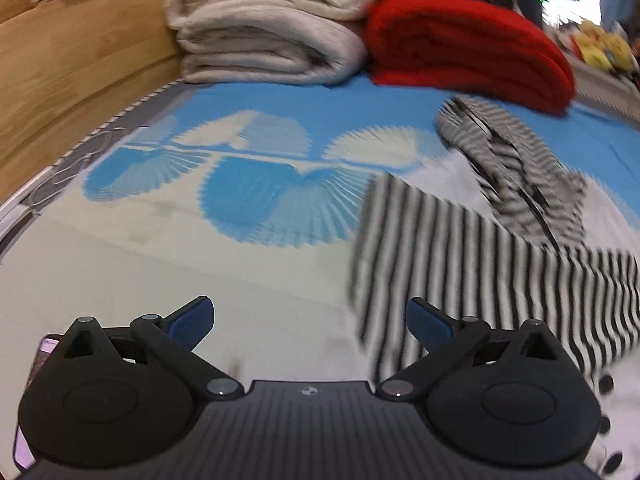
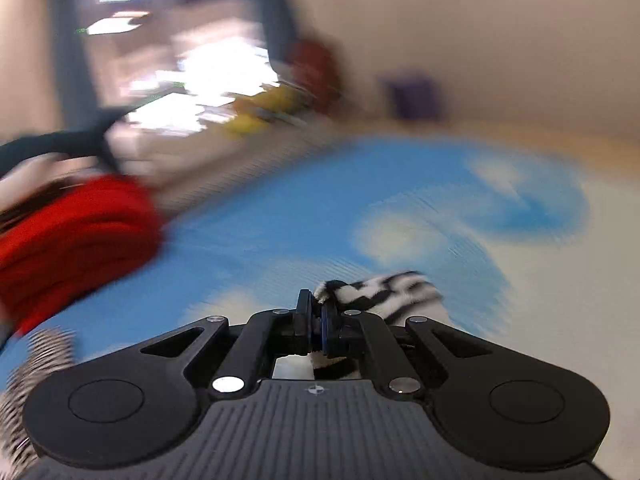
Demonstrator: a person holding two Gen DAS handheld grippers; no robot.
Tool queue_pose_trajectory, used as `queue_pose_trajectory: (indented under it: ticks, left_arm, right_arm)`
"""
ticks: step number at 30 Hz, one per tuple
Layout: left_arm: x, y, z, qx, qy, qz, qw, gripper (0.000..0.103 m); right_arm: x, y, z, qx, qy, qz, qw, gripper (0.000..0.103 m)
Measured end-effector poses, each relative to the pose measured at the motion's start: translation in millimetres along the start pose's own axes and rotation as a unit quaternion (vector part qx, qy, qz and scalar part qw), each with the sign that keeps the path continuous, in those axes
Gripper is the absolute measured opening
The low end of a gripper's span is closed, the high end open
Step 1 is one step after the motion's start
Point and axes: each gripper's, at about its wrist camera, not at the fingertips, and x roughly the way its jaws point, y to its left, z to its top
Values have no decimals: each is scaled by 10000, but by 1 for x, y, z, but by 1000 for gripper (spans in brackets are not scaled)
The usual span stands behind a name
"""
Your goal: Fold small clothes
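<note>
A black-and-white striped garment (image 1: 472,248) lies on the blue-and-white patterned mat (image 1: 248,184), with one part lifted and bunched at the upper right. My left gripper (image 1: 310,322) hovers open over the mat, just left of the garment's near edge, with nothing between its fingers. In the blurred right wrist view my right gripper (image 2: 314,312) is shut on a fold of the striped garment (image 2: 384,292), which sticks out to the right of the pads. More striped cloth (image 2: 36,364) shows at the lower left.
A folded cream blanket (image 1: 264,28) and a folded red blanket (image 1: 464,44) are stacked at the mat's far edge. A wooden board (image 1: 60,64) runs along the left side. Yellow toys (image 1: 600,44) sit at the far right. A phone edge (image 1: 28,400) shows lower left.
</note>
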Motion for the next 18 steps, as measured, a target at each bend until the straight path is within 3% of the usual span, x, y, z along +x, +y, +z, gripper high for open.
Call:
queue_pose_trajectory:
  ticks: [1, 3, 5, 6, 7, 8, 9, 11, 12, 14, 18]
  left_arm:
    - [-1, 6, 3, -67, -32, 56, 10000, 102]
    - [-1, 15, 7, -202, -53, 145, 9997, 102]
    - [-1, 23, 10, -352, -15, 137, 9993, 102]
    - [-1, 25, 11, -420, 12, 119, 9990, 102]
    - [0, 27, 12, -480, 42, 72, 9988, 102]
    - [0, 29, 12, -510, 72, 22, 9987, 102]
    - [1, 30, 12, -529, 98, -17, 9985, 102]
    - [1, 30, 11, -581, 123, -89, 9982, 102]
    - [1, 30, 10, -612, 129, -141, 9979, 102]
    - [-1, 26, 9, -641, 135, -283, 9975, 102]
    - [-4, 11, 7, -440, 152, -477, 9978, 102]
  right_arm:
    - [-14, 38, 4, -522, -265, 356, 9977, 3]
    - [-43, 112, -3, -1455, -622, 1148, 9807, 4]
    - [-70, 184, -37, -2395, -509, 2119, 9461, 6]
    - [-78, 212, -59, -2788, -260, 2511, 9266, 17]
    - [-85, 238, -87, -3273, 173, 2916, 8987, 51]
    - [-91, 255, -114, -3640, 542, 3107, 8764, 67]
    - [-98, 265, -142, -3896, 764, 3158, 8617, 74]
    - [-107, 264, -171, -4238, 1101, 3109, 8436, 74]
    - [-110, 256, -173, -4227, 1178, 3047, 8453, 74]
    - [-110, 232, -161, -3940, 1374, 2831, 8635, 75]
    - [-109, 182, -115, -2882, 1811, 1986, 9191, 79]
